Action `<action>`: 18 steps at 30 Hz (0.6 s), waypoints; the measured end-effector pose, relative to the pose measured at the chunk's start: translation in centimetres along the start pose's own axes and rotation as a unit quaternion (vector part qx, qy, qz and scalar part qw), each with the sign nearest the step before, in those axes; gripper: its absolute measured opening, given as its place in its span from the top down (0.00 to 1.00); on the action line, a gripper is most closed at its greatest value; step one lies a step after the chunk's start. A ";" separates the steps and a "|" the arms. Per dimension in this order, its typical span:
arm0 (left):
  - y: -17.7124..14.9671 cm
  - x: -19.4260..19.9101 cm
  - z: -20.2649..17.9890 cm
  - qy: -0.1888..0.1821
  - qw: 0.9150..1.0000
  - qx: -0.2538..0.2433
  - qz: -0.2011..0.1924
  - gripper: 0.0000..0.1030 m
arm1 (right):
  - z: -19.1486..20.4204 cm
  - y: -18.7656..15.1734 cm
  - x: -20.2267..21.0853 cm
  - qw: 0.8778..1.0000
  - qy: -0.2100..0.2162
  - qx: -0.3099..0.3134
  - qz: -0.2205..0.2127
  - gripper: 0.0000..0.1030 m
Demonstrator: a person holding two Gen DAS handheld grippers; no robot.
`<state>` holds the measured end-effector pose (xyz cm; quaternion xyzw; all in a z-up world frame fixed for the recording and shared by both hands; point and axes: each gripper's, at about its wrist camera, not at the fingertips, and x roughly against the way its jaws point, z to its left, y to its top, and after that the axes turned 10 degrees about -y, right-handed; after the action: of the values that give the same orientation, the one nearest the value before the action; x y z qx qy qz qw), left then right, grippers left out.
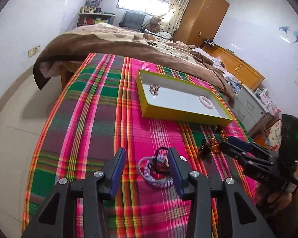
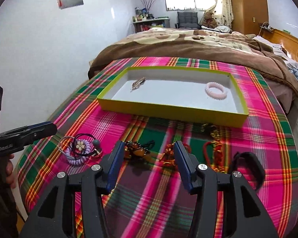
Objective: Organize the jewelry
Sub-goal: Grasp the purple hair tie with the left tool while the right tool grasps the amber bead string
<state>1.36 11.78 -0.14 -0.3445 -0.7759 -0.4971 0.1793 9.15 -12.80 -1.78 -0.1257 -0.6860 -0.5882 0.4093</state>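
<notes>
A: Why are both tools hanging so low over the plaid cloth?

B: To pick, I'd guess. The left gripper stands apart, empty, over the lilac coil band; the right gripper gapes wide, empty, above the amber beads.

A: And the rest?

B: Red cord and a black band lie loose nearby. Farther off, the yellow-walled tray holds a pink bracelet and a brownish piece, well apart.
</notes>
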 end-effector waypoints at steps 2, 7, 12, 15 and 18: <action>-0.3 0.1 0.2 -0.005 1.000 0.003 0.002 0.58 | 0.7 0.0 -0.5 1.000 0.003 0.014 0.005 0.50; -0.8 0.2 0.5 0.003 1.000 0.005 0.010 0.58 | 2.0 0.2 -2.0 0.999 -0.007 0.034 0.022 0.49; -0.7 0.2 0.5 0.003 1.000 -0.002 0.013 0.58 | 2.7 0.3 -3.3 0.998 -0.008 0.041 0.042 0.50; -0.5 0.1 0.1 0.012 1.000 -0.015 0.016 0.58 | 2.8 0.2 -4.0 0.998 -0.004 0.040 0.053 0.50; -0.5 -0.2 -0.2 0.004 1.000 -0.020 0.020 0.58 | 2.6 0.1 -4.3 0.998 -0.005 0.034 0.059 0.50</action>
<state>1.13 11.35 -0.52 -0.3613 -0.7581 -0.5101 0.1856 10.86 -9.07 -4.72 -0.1549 -0.6991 -0.5390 0.4435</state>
